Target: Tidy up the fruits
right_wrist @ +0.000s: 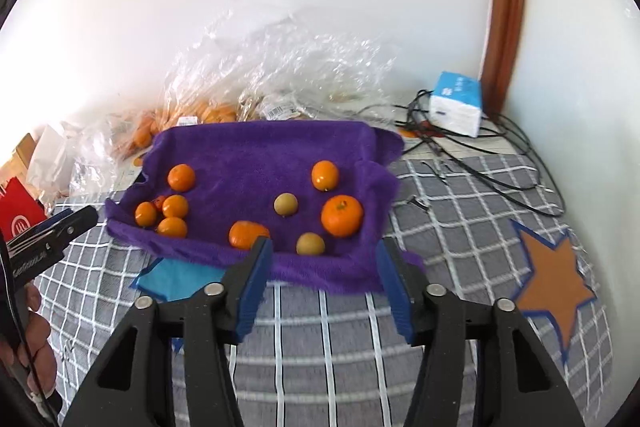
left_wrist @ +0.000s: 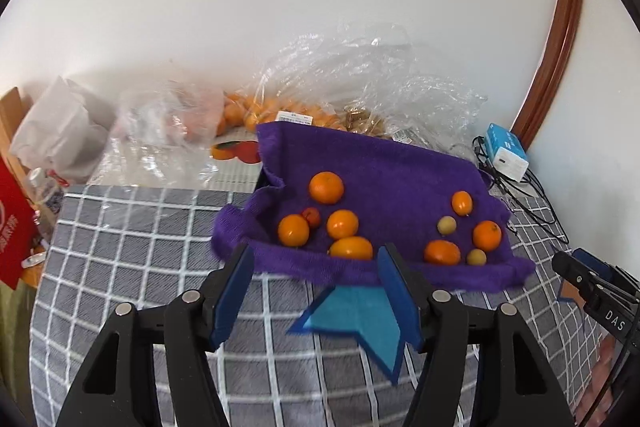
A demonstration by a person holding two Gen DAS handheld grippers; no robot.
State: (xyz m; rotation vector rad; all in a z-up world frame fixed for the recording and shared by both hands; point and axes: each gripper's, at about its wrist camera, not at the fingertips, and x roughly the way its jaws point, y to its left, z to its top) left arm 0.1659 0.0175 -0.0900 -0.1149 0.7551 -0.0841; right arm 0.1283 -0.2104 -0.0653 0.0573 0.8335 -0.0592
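The left gripper (left_wrist: 314,259) is held with its blue pads apart and nothing between them, just in front of the purple towel (left_wrist: 384,163). The right gripper (right_wrist: 324,259) is likewise spread wide and empty at the towel's near edge; on its body, seen from the left wrist view, the letters "DAS" can be read.

A grey checked tablecloth (left_wrist: 132,251) is spread under everything. On it the towel is laid, and the fruits are all resting on that towel. Behind it, crumpled clear plastic bags (left_wrist: 360,75) with barcode stickers are piled against the wall; their print cannot be read. A red bag (left_wrist: 12,227) with white markings is seen at the far left. A blue-and-white box (right_wrist: 456,103) is set among black cables. An orange star (right_wrist: 554,283) and a blue star (left_wrist: 356,315) are fixed to the cloth.

Seven orange fruits are counted, the largest (right_wrist: 342,215) at the right, then two small tan fruits (right_wrist: 285,204), and one small red fruit (left_wrist: 311,216).
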